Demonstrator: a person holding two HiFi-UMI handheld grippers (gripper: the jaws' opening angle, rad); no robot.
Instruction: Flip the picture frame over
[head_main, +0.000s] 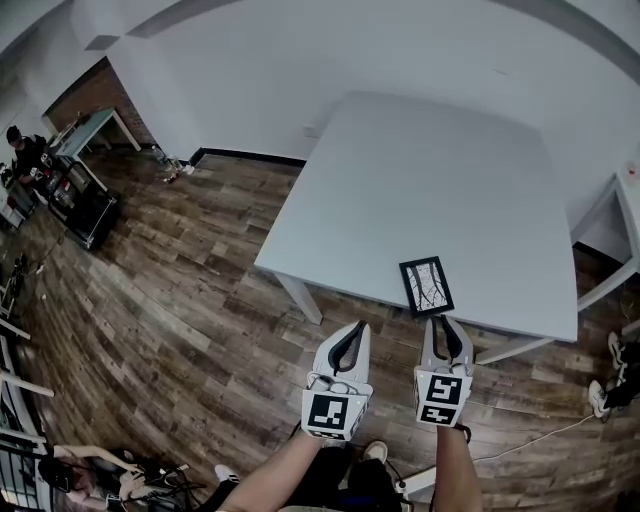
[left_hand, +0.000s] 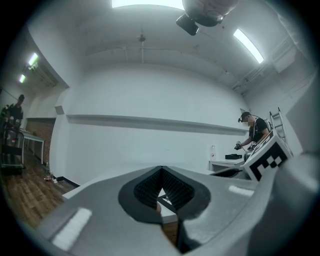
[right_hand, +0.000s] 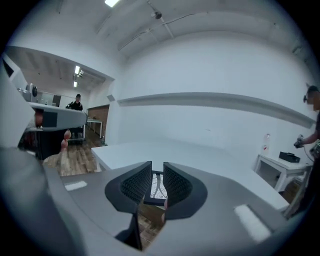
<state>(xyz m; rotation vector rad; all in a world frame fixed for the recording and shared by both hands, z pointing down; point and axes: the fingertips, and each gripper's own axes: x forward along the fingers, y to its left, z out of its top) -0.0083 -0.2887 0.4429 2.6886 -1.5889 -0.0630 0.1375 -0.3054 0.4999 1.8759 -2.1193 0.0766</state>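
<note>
2 grippers are hovering short of the desk (head_main: 420, 180), left gripper (head_main: 358, 330) jaws clenched on nothing, right gripper (head_main: 440, 324) jaws slightly parted and empty, probably lining up the face-up picture frame (head_main: 427, 286) by its near edge.

The surface (head_main: 430, 180) ahead of the claws is showing a smooth, matt, pale finish. Just beyond the right claw (head_main: 441, 322), the picture frame (head_main: 427, 286) is showing a black rim round a printed sheet. The right claw and left claw (head_main: 358, 330) are showing matt grey plastic with black ribbed pads (right_hand: 135, 183). Beneath them, the wood-plank floor (head_main: 180, 290) is showing dull grain.
</note>
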